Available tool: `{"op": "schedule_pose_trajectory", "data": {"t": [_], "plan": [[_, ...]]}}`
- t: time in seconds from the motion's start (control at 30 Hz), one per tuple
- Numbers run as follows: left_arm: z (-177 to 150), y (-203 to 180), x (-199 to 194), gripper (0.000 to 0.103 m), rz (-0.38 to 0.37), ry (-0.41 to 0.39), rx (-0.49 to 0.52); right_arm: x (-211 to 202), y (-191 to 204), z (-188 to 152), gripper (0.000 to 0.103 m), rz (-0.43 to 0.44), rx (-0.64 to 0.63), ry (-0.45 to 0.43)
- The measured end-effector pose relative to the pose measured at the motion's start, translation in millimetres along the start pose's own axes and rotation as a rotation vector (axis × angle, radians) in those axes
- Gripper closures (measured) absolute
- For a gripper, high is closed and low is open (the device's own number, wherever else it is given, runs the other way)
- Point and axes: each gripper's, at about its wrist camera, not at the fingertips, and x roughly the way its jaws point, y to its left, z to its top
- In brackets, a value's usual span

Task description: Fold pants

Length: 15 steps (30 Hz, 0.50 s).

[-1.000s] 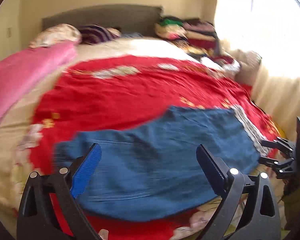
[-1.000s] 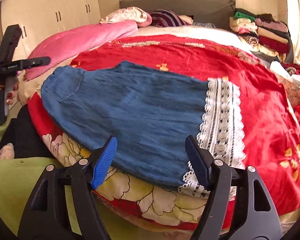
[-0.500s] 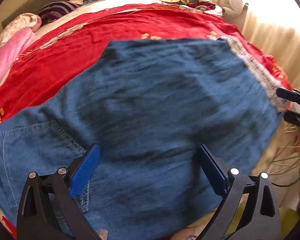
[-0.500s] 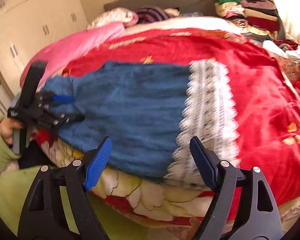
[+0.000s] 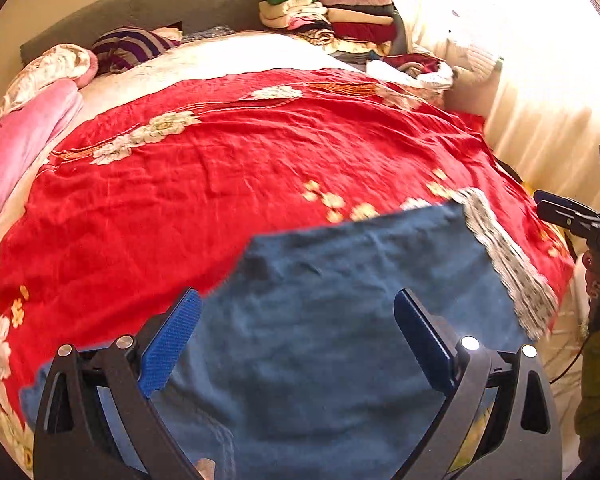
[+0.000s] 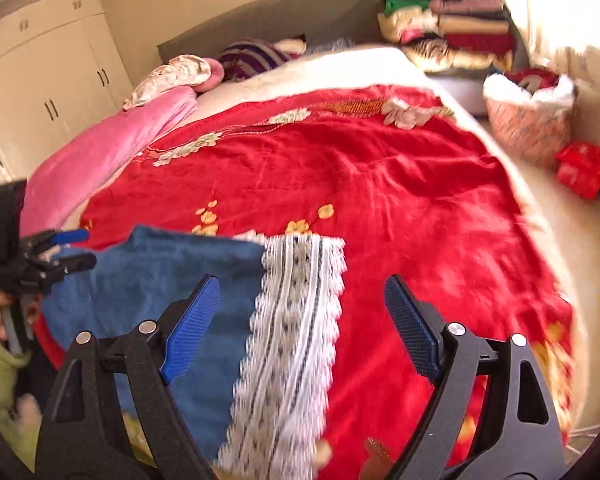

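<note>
above the blue pants [image 5: 332, 344] both grippers' fingers [image 5: 168, 344] [image 6: 190, 330] are spread wide, grasping nothing.

Left hand-held gripper [image 5: 296, 344] jaws spread wide over blue denim pants [image 5: 320, 320], nothing pinched, lace hem [image 5: 508, 260] at right, red floral bedspread [image 5: 228, 176] beneath, right hand-held gripper [image 5: 560, 214] at frame edge

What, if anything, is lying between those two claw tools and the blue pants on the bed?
Nothing visible. The blue pants lie flat and uncovered on the red bedspread. The left gripper and right gripper both hang open just above them, the right one over the lace hem.
</note>
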Motion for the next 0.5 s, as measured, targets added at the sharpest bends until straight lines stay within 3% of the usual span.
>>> {"op": "schedule_pose_trajectory", "data": {"t": [0.13, 0.2, 0.3, 0.37, 0.4, 0.5], "plan": [[15, 22, 25, 0.007, 0.012, 0.018, -0.025, 46, -23, 20, 0.028, 0.085, 0.096, 0.093], [21, 34, 43, 0.007, 0.013, 0.048, -0.034, 67, -31, 22, 0.036, 0.123, 0.138, 0.126], [23, 41, 68, 0.009, 0.023, 0.104, -0.025, 97, -40, 17, 0.045, 0.117, 0.169, 0.179], [21, 45, 82, 0.017, -0.028, 0.135, -0.048, 107, -40, 12, 0.049, 0.119, 0.173, 0.192], [19, 46, 90, 0.019, -0.061, 0.151, -0.064, 108, -37, 11, 0.061, 0.123, 0.152, 0.183], [13, 46, 99, 0.022, -0.064, 0.134, -0.090, 105, -28, 7, 0.082, 0.185, 0.112, 0.174]]}}
